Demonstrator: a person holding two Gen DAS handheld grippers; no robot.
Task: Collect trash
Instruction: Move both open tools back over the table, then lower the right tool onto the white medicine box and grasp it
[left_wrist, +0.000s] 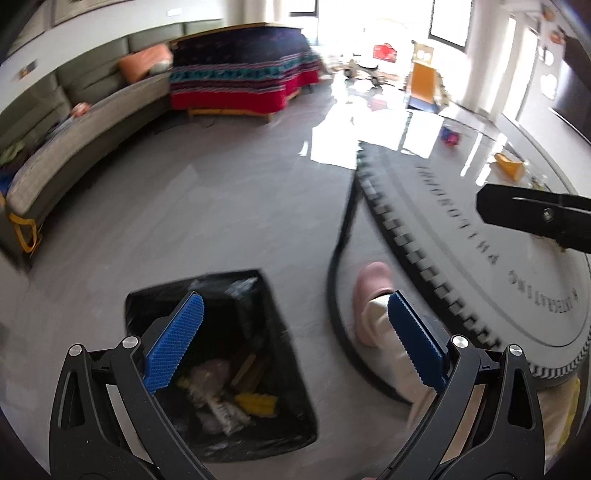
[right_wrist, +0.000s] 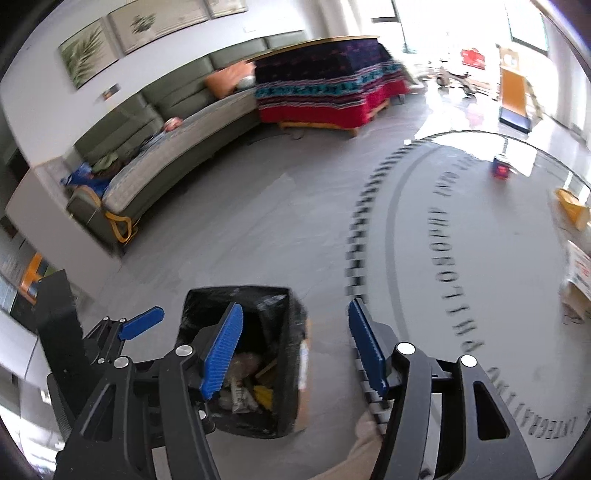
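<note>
While the left wrist view looks down at the floor, the left gripper (left_wrist: 295, 332) is seen spread and empty above the black-lined trash bin (left_wrist: 225, 369), where wrappers and yellow scraps (left_wrist: 256, 403) are piled. A pink slipper (left_wrist: 371, 291) is seen beside it.

From the right wrist view, the right gripper (right_wrist: 295, 343) is likewise held spread, empty, above the same bin (right_wrist: 251, 362), with a small red and blue box (right_wrist: 501, 168) and a yellow item (right_wrist: 572, 208) lying on the floor well apart.

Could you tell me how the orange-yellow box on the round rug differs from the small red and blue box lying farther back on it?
The orange-yellow box looks larger and lies tipped near the rug's right edge; the red and blue box looks smaller and sits farther back, nearer the bright windows. One is a single warm colour, the other two-toned. Both lie on the round rug, away from the lined bin, with both grippers empty.
</note>
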